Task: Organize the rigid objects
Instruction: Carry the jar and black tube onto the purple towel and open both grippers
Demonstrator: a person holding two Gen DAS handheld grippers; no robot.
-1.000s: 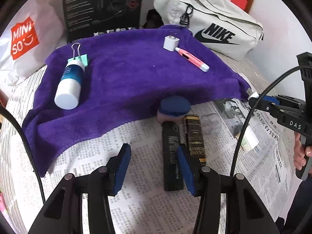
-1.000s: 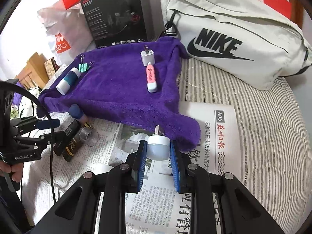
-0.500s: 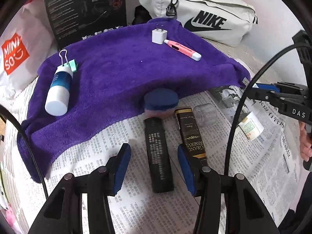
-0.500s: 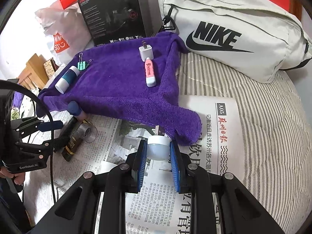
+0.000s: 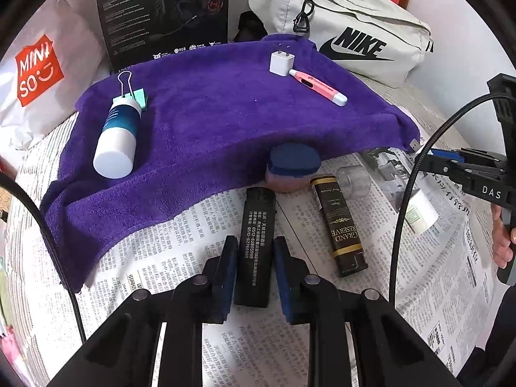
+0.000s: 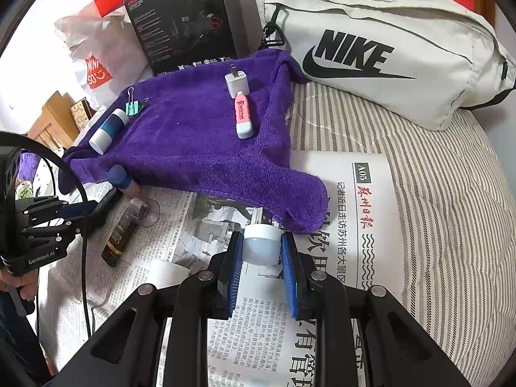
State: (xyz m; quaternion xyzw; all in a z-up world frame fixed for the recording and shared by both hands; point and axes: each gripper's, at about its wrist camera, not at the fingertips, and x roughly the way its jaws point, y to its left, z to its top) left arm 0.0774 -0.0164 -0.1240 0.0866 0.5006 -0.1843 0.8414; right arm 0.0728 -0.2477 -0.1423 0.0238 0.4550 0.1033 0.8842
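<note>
My left gripper (image 5: 254, 245) is shut on a black stick-shaped lighter (image 5: 258, 213) that lies on the newspaper (image 5: 161, 251), its pads pressing both long sides. Beside it lie a brown "Grand Reserve" lighter (image 5: 342, 222), a blue-capped pink item (image 5: 293, 164) and a clear cap (image 5: 353, 177). My right gripper (image 6: 261, 242) is shut on a small white jar (image 6: 260, 235) just off the purple towel's (image 6: 193, 142) near corner. On the towel rest a white-and-blue bottle (image 5: 117, 135), a green binder clip (image 5: 135, 96), a white charger (image 5: 281, 63) and a pink pen-like stick (image 5: 317, 87).
A white Nike bag (image 6: 387, 48), a black headset box (image 5: 164, 13) and a Miniso bag (image 5: 35, 74) line the back edge. A white tube (image 5: 419, 213) lies on the paper under the right gripper's cable. Striped bedding (image 6: 451, 209) spreads to the right.
The left gripper's jaws have come together onto the black lighter, which stood loose between them before. The right gripper still holds the white jar in the same place.
</note>
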